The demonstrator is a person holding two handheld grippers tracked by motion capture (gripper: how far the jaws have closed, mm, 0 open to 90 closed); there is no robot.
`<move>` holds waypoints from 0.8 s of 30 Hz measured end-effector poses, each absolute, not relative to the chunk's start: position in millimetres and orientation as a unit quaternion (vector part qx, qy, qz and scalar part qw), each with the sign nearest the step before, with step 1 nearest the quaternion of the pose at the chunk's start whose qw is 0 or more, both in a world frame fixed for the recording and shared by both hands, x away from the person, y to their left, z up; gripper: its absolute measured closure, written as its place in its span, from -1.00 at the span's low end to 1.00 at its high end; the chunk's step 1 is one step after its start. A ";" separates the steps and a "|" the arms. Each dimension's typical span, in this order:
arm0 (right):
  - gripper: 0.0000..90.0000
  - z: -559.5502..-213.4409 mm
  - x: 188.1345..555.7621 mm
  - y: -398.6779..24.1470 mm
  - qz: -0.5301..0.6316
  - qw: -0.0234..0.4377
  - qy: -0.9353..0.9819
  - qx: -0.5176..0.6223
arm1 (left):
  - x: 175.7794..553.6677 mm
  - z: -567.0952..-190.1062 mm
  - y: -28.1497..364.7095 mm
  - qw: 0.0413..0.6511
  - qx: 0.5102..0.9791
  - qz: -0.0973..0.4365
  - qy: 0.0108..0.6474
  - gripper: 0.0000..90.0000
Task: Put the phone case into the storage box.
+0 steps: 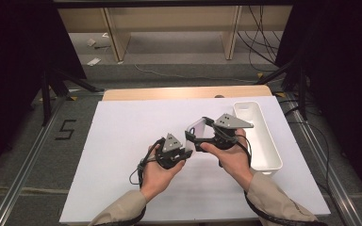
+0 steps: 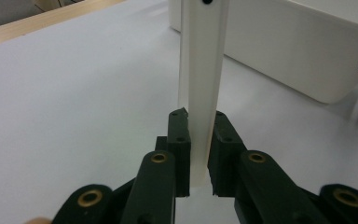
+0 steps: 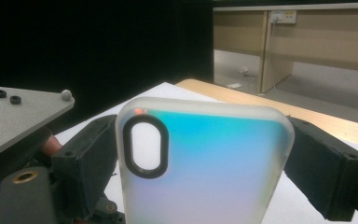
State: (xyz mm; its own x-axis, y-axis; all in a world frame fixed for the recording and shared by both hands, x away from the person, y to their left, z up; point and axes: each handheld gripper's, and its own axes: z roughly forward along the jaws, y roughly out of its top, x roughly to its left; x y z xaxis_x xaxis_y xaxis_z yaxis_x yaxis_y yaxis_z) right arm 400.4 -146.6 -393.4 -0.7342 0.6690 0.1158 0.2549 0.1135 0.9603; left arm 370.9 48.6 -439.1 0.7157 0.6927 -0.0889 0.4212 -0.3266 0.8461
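Translucent phone case (image 3: 205, 163) pinched edgewise by left hand-held gripper (image 2: 200, 140); right hand-held gripper (image 3: 205, 154) spans its width

Grey floor (image 1: 179, 70), wooden desk (image 1: 169, 23), dark curtains (image 1: 9, 70) around.

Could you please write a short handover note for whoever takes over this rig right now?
Left tool: shut on the edge of the phone case, holding it upright.
Right tool: its jaws flank the case's two long sides; contact is unclear from the pictures.
Phone case: frosted, with an oval camera cutout, held between both tools above the white table.
White bin: at the table's right side, beside the right hand.
Done: case lifted off the table.
Left: probably pass it fully to one tool and set it down, perhaps in the bin.
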 end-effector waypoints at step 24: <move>-0.60 -391.6 397.2 -146.0 0.588 0.190 0.718 0.320 | 370.2 -438.9 48.4 0.471 0.799 0.159 0.338 0.77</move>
